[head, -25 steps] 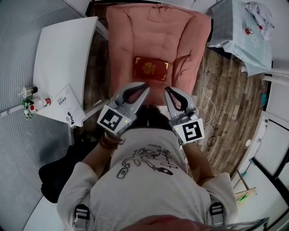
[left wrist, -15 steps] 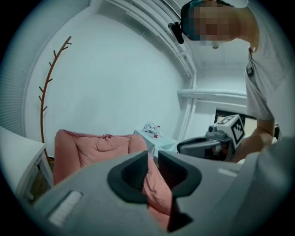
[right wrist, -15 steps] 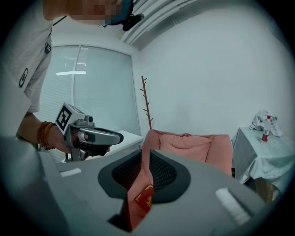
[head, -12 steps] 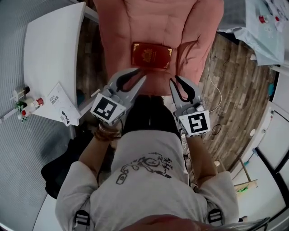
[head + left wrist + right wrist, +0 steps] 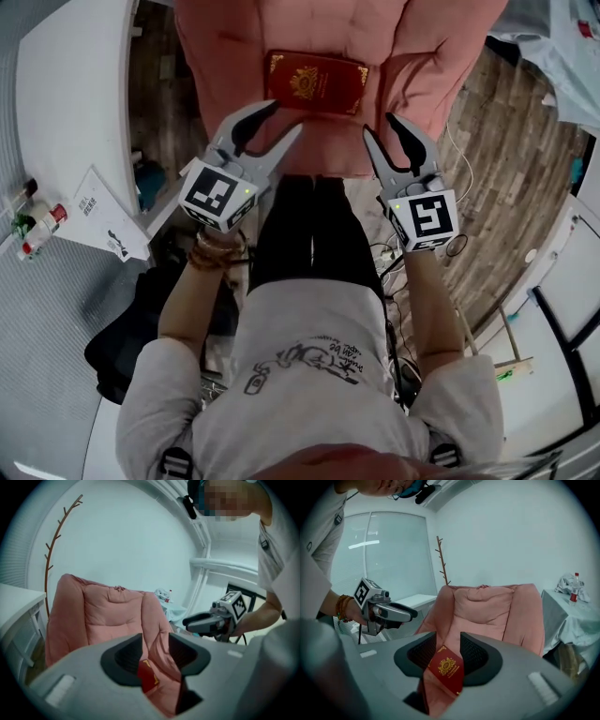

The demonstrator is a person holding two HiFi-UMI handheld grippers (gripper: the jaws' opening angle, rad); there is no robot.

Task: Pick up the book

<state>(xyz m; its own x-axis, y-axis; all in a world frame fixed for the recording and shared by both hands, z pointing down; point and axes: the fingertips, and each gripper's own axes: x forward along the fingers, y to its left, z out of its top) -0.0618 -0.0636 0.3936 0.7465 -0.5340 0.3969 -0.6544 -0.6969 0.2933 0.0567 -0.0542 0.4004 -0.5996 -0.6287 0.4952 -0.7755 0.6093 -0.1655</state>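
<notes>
Armchair [image 5: 281,37] is all soft pink cloth, quilted, matt and puffy between the seams. The book [image 5: 317,82] on its seat has a dark red cover with a slight sheen and shiny gold stamping. Left tool [image 5: 286,117] and right tool [image 5: 379,124] are smooth matt grey plastic with black ribbed pads that look rubbery. Their jaws are opening, with nothing clamped between. In the head view, the floor [image 5: 506,187] right of the armchair is matt wood planks, kinda weathered-looking. The bench [image 5: 66,103] left of the armchair is plain smooth white, with a paper booklet [image 5: 103,220] on it. The person's shirt [image 5: 281,412] is white printed cloth.
</notes>
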